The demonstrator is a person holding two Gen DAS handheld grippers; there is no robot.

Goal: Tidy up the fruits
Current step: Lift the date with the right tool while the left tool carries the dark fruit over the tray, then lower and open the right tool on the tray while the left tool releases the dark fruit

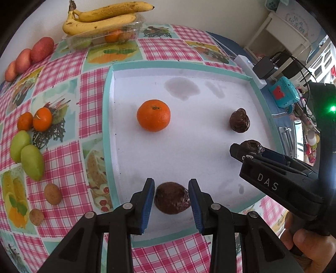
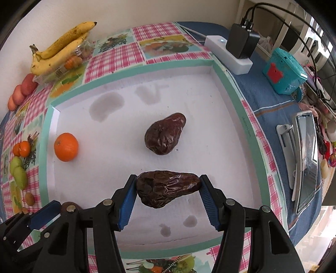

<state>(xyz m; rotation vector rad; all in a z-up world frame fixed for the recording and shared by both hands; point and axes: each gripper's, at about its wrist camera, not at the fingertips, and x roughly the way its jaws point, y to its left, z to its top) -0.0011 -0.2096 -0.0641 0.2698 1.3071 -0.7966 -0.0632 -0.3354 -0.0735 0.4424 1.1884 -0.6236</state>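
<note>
The jaws of both the left gripper (image 1: 171, 201) and the right gripper (image 2: 168, 195) squeeze a dark wrinkly fruit each. These fruits look soft, light and squishy. Hold them gently by the fat middle.

1. We see a cream wall (image 2: 130, 12) behind the table.
2. A pink checked tablecloth (image 1: 69, 159) covers the table.
3. White furniture (image 1: 279, 27) stands at the right.
4. Daylight brightens the right side.

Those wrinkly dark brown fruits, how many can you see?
3. One sits loose on the white tray near its middle. One is pinched in the right tool. One sits between the left tool's pads. More could be hidden.
</note>
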